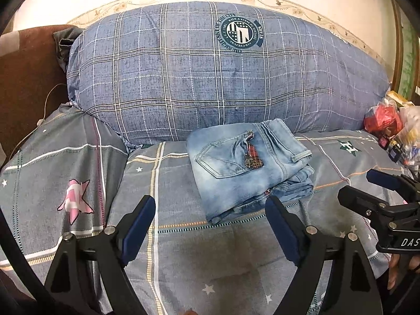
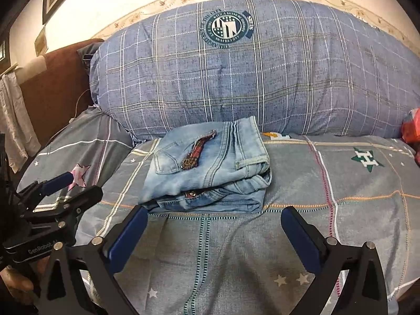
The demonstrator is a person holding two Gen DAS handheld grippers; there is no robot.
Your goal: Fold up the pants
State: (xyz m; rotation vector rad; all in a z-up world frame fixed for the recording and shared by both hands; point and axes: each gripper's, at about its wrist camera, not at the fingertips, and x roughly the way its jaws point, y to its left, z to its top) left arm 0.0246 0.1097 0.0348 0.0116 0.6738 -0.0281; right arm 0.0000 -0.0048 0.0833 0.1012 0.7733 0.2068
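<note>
Light blue jeans lie folded into a compact bundle on the bed, back pocket and a red plaid patch facing up, just before a big pillow. They also show in the right wrist view. My left gripper is open and empty, a little short of the bundle's near edge. My right gripper is open and empty, its jaws spread just before the bundle. The right gripper shows at the right edge of the left wrist view, and the left gripper at the left edge of the right wrist view.
A large blue plaid pillow leans against the wall behind the jeans. The grey checked bedsheet covers the bed. A smaller grey pillow lies at left. Plastic bags with packets sit at far right. A brown headboard stands at left.
</note>
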